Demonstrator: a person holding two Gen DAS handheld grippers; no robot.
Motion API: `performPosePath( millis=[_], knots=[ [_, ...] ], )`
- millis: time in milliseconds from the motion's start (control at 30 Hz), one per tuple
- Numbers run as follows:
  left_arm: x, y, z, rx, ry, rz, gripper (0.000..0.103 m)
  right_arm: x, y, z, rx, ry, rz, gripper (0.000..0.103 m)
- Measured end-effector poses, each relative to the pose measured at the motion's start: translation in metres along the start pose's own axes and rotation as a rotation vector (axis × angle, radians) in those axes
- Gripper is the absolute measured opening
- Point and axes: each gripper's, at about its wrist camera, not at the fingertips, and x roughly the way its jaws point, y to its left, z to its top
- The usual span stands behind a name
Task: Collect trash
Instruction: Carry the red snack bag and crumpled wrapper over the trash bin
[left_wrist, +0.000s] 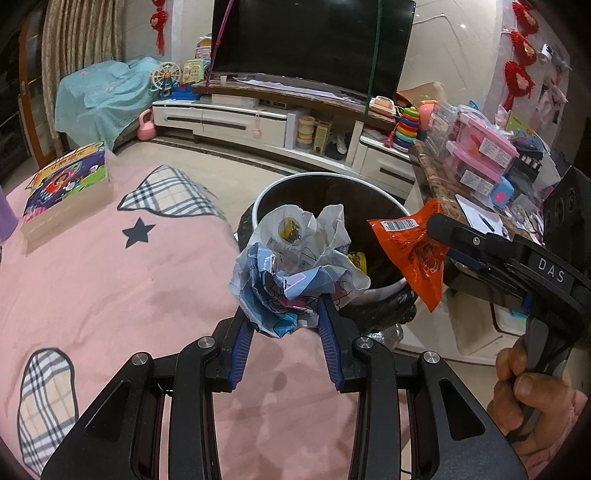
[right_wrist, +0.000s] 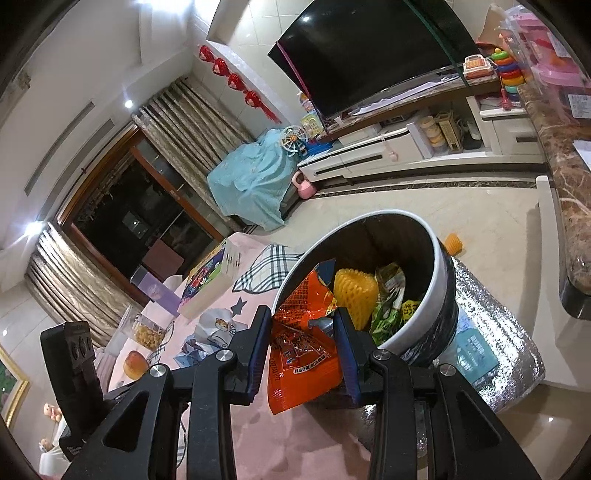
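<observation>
My left gripper (left_wrist: 286, 306) is shut on a crumpled white and blue plastic bag (left_wrist: 295, 266), held at the near rim of a round bin (left_wrist: 280, 184) with a white rim and dark inside. My right gripper (right_wrist: 303, 321) is shut on an orange snack wrapper (right_wrist: 303, 354); it also shows in the left wrist view (left_wrist: 410, 243) over the bin's right rim. The bin (right_wrist: 439, 258) holds a yellow foam net (right_wrist: 356, 291) and green wrappers (right_wrist: 388, 306).
A pink cloth (left_wrist: 110, 288) covers the table beside the bin. A book box (left_wrist: 70, 184) lies on it at far left. A marble counter (left_wrist: 443, 181) with toy boxes stands right. A TV stand (left_wrist: 258, 118) is behind.
</observation>
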Motion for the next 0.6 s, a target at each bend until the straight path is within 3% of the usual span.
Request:
performPosePath(
  millis=[600],
  knots=[
    [0.029,-0.016,0.028,0.039,0.026,-0.009,0.033,0.011,-0.001,0.014,-0.017,0.0,-0.038,0.035]
  ],
)
